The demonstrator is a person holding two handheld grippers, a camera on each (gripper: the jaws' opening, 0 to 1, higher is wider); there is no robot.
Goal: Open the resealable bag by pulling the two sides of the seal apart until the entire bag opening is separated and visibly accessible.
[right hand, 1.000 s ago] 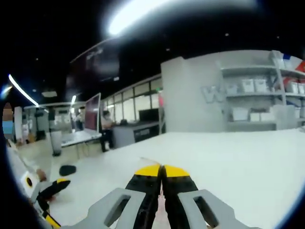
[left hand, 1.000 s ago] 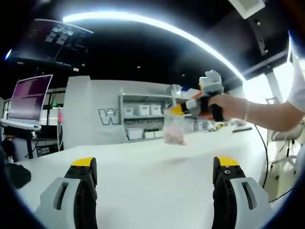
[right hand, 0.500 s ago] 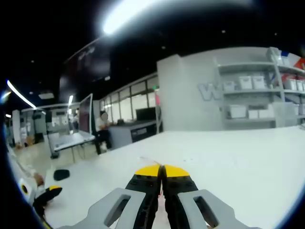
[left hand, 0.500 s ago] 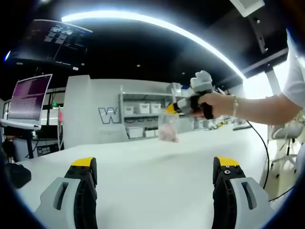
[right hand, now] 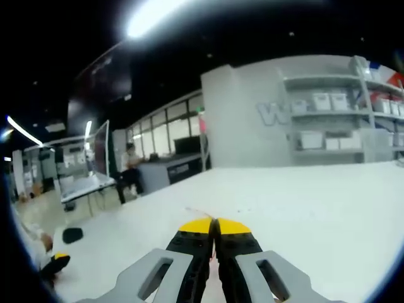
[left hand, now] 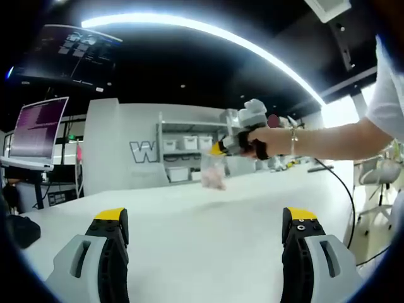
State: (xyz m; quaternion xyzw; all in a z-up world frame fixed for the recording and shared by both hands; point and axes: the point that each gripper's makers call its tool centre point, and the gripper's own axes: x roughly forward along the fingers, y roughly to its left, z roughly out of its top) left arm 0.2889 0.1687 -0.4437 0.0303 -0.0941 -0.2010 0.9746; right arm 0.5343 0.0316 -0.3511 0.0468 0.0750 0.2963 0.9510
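Observation:
A small clear resealable bag [left hand: 212,173] with pinkish contents hangs above the white table [left hand: 189,259]. My right gripper [left hand: 218,149], held by a hand at the centre right of the left gripper view, is shut on the bag's top edge. In the right gripper view its yellow-tipped jaws [right hand: 213,227] are pressed together, and a thin sliver of the bag's edge [right hand: 197,212] sticks out past them. My left gripper [left hand: 205,218] stands open low over the table, well short of the bag, with nothing between its jaws.
Shelves with white bins [left hand: 183,148] line the grey wall behind the table. A monitor [left hand: 41,129] stands at the far left, with a black object [left hand: 22,230] below it. A black cable [left hand: 346,189] trails off the table's right edge. A person [right hand: 130,169] sits at a distant desk.
The right gripper has carried the hanging bag leftward and a little closer to the middle of the left gripper view. The left gripper has stayed still and open.

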